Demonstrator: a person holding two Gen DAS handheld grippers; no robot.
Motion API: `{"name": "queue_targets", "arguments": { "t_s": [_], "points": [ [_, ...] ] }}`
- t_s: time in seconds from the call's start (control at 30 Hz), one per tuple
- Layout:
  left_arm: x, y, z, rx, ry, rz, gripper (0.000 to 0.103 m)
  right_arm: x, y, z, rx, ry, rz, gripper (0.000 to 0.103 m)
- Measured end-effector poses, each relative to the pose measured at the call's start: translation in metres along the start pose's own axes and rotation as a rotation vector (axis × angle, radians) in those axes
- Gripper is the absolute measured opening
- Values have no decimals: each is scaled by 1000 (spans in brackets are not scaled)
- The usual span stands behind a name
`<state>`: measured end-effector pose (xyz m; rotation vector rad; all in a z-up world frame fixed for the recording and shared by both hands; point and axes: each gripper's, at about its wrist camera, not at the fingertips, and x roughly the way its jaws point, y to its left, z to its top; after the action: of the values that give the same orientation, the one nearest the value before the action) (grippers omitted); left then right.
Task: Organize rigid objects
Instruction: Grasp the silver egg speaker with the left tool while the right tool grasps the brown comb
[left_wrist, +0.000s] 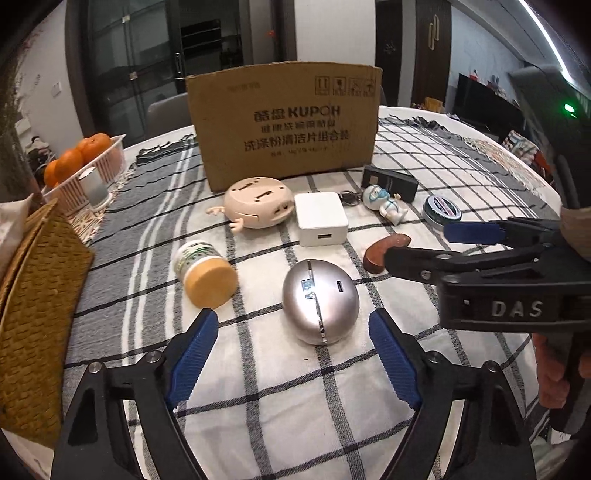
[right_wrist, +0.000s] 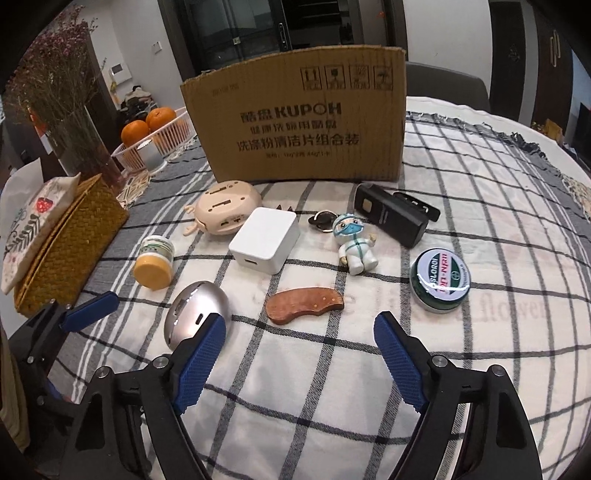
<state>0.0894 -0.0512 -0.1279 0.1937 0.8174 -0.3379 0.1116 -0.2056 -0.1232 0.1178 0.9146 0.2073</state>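
Left gripper (left_wrist: 293, 325) stood wide, blue pads apart, nothing pressed; silver egg-shaped device (left_wrist: 320, 301) lay on the checked tablecloth (left_wrist: 258, 387) just ahead of the tips, at 12 o'clock, touching neither pad. At 10 o'clock from it, small jar with tan lid (left_wrist: 205, 273) lay on its side. Woven basket (left_wrist: 33, 314) sat at the far 9 o'clock edge; fruit basket with oranges (left_wrist: 85, 162) at 10 o'clock. Beige round toy (left_wrist: 256, 201) lay at 11 o'clock of the egg, white charger block (left_wrist: 320, 218) just beside the toy's right. Cardboard box (left_wrist: 284, 122) stood upright behind them at 12 o'clock.

Right gripper (right_wrist: 300, 328) also stood wide and held nothing; wooden-handled piece (right_wrist: 303, 304) lay at 12 o'clock just beyond its tips, untouched. In this view the egg device sat at 9 o'clock, partly behind the left pad. Masked figurine (right_wrist: 354, 243) with key ring (right_wrist: 321, 219) lay at 1 o'clock, black rectangular device (right_wrist: 391, 218) farther on at 1 o'clock, green round tin (right_wrist: 439, 278) at 2 o'clock, well apart from the pads.
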Motion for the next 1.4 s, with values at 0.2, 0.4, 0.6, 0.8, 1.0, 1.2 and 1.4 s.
{"name": "queue_targets", "arguments": {
  "t_s": [0.2,0.4,0.6,0.8,1.0,1.2,1.4],
  "points": [
    [13,-5,3,30,10,-31,81,17,-3,3,-9,26,-11,80],
    [27,-5,4,36,32,-40,75,28,-5,4,-27,49,-17,79],
    [38,-4,6,36,43,-42,73,34,-1,5,-53,56,-20,79],
    [45,-4,12,45,42,-48,69,41,2,7,-74,59,-38,73],
    [50,-6,16,52,48,-56,58,41,-1,10,-75,49,-48,58],
    [49,-4,15,37,50,-50,58,39,-3,9,-63,43,-48,58],
    [42,1,11,-3,61,-41,58,35,-4,5,-53,43,-47,58]
  ]
}}
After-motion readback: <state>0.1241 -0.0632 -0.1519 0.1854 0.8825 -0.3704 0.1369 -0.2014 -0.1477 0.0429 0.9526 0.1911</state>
